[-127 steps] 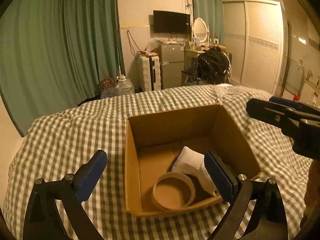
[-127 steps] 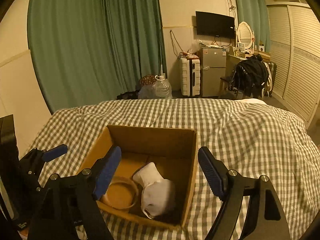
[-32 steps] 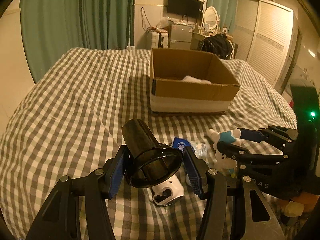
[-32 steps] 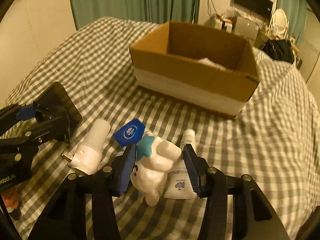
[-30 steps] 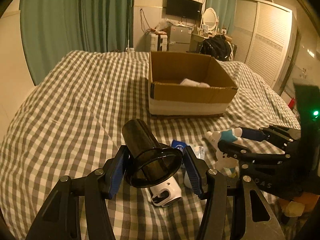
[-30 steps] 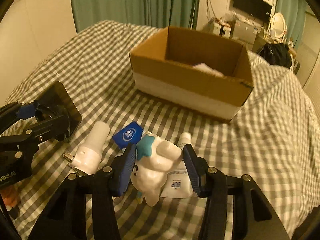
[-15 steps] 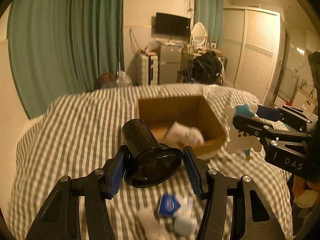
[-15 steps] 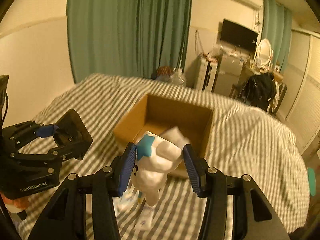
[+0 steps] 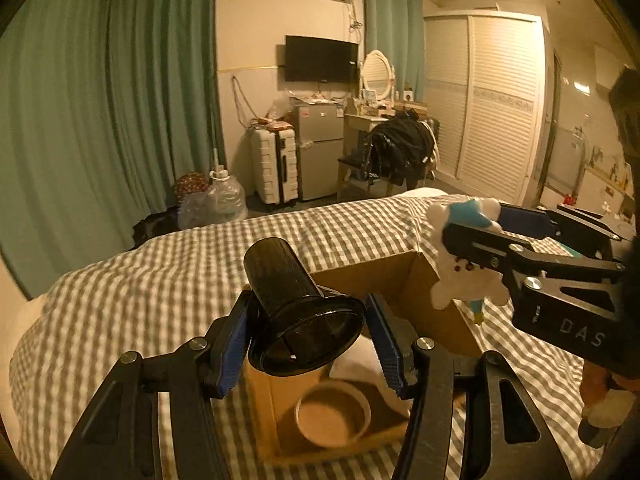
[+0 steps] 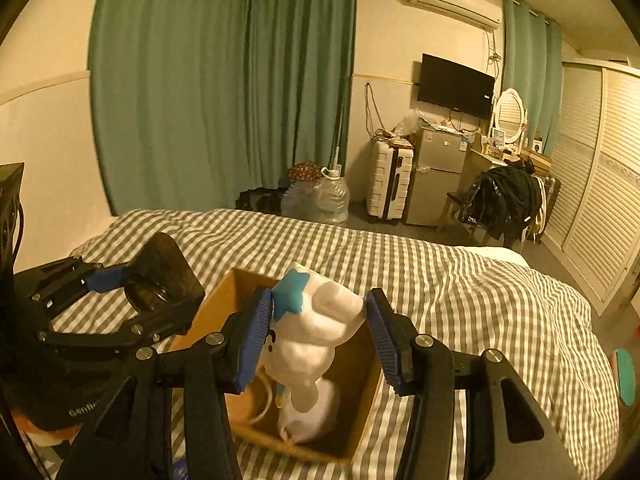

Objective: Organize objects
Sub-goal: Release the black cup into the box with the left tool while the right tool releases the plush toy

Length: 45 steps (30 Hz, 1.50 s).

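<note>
My left gripper (image 9: 308, 344) is shut on a black plastic cup (image 9: 292, 304) and holds it above the near left part of an open cardboard box (image 9: 420, 292). My right gripper (image 10: 316, 340) is shut on a white toy figure with a blue star (image 10: 316, 328) and holds it over the same box (image 10: 360, 412). The box holds a roll of tape (image 9: 332, 414) and a white cloth (image 10: 312, 412). Each gripper shows in the other's view: the right one (image 9: 472, 240) with the toy, the left one (image 10: 120, 280) with the cup.
The box sits on a bed with a grey checked cover (image 10: 460, 288). Beyond the bed are green curtains (image 9: 100, 128), a white suitcase (image 9: 274, 168), a small fridge (image 9: 320, 148) and a chair with dark clothes (image 9: 400, 152). A louvred wardrobe (image 9: 496, 108) stands on the right.
Both grippers have lifted their objects off the bed and moved forward to above the box. The cup and the toy stay gripped.
</note>
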Tool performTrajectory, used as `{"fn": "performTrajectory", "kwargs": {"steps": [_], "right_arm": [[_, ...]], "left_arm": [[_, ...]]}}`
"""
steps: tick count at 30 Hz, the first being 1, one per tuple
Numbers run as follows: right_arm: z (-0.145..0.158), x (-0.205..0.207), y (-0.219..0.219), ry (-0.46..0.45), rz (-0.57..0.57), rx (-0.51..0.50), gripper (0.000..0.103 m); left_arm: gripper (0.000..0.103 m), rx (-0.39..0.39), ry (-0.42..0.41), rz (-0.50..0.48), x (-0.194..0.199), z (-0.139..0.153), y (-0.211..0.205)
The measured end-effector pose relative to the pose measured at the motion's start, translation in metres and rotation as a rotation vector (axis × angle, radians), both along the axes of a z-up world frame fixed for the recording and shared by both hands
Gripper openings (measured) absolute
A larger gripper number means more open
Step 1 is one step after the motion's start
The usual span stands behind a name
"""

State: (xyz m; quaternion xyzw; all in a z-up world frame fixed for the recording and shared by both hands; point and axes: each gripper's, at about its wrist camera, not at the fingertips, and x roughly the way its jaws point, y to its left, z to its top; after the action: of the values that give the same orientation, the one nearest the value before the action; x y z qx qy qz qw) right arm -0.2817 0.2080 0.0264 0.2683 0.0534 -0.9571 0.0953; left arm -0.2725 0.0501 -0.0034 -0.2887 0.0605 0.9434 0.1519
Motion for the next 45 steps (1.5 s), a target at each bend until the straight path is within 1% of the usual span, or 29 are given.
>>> {"fn": "performTrajectory", "kwargs": {"steps": [3, 6, 10, 15, 18, 20, 21, 22, 23, 24, 25, 30, 33, 38, 39, 40, 41, 43, 45], "right_arm": [[-0.014, -0.030, 0.004, -0.026, -0.012, -0.030, 0.049], [-0.032, -0.054, 0.007, -0.054, -0.023, -0.034, 0.049], [-0.058, -0.075, 0.012, -0.100, -0.034, -0.033, 0.049], [-0.086, -0.085, 0.015, -0.156, -0.035, -0.021, 0.049], [-0.094, -0.089, 0.020, -0.168, -0.034, -0.016, 0.049], [-0.095, -0.087, 0.022, -0.182, -0.033, -0.031, 0.050], [-0.095, -0.086, 0.024, -0.186, -0.033, -0.037, 0.050], [-0.093, -0.084, 0.025, -0.186, -0.032, -0.046, 0.050], [-0.092, -0.082, 0.026, -0.179, -0.037, -0.052, 0.054], [-0.087, -0.077, 0.028, -0.163, -0.045, -0.056, 0.058], [-0.084, -0.073, 0.028, -0.152, -0.053, -0.057, 0.065], [-0.056, -0.052, 0.030, -0.107, -0.059, -0.079, 0.066], [-0.033, -0.027, 0.024, -0.075, -0.054, -0.069, 0.066], [0.016, 0.019, 0.016, -0.002, -0.041, -0.051, 0.066], [0.026, 0.029, 0.014, 0.013, -0.031, -0.051, 0.066], [0.037, 0.040, 0.013, 0.031, -0.023, -0.048, 0.066], [0.045, 0.048, 0.009, 0.042, -0.019, -0.043, 0.066], [0.063, 0.070, 0.005, 0.073, -0.006, -0.029, 0.066], [0.075, 0.085, 0.002, 0.091, 0.006, -0.023, 0.066]], "left_arm": [[0.057, -0.020, -0.020, -0.020, -0.020, -0.017, 0.010], [0.057, -0.016, -0.071, -0.044, -0.035, -0.035, 0.013], [0.057, -0.024, -0.116, -0.052, -0.049, -0.053, 0.014], [0.057, -0.038, -0.162, -0.058, -0.056, -0.070, 0.020], [0.057, -0.026, -0.198, -0.077, -0.057, -0.074, 0.024], [0.059, -0.015, -0.217, -0.087, -0.055, -0.075, 0.024], [0.063, -0.009, -0.217, -0.089, -0.054, -0.074, 0.023], [0.071, -0.007, -0.209, -0.086, -0.052, -0.072, 0.021], [0.076, -0.006, -0.199, -0.081, -0.047, -0.070, 0.020], [0.085, -0.006, -0.183, -0.072, -0.042, -0.064, 0.019], [0.088, -0.004, -0.172, -0.071, -0.038, -0.061, 0.017], [0.088, 0.003, -0.123, -0.056, -0.010, -0.027, 0.012], [0.088, 0.021, -0.103, -0.043, 0.008, -0.004, 0.006], [0.089, 0.029, -0.025, -0.009, 0.050, 0.044, -0.003], [0.092, 0.029, -0.013, -0.005, 0.057, 0.053, -0.002], [0.099, 0.030, -0.004, -0.002, 0.063, 0.059, -0.002], [0.101, 0.031, 0.020, 0.005, 0.075, 0.069, -0.003], [0.101, 0.030, 0.049, 0.016, 0.090, 0.083, -0.002], [0.101, 0.028, 0.060, 0.028, 0.101, 0.090, -0.009]]}}
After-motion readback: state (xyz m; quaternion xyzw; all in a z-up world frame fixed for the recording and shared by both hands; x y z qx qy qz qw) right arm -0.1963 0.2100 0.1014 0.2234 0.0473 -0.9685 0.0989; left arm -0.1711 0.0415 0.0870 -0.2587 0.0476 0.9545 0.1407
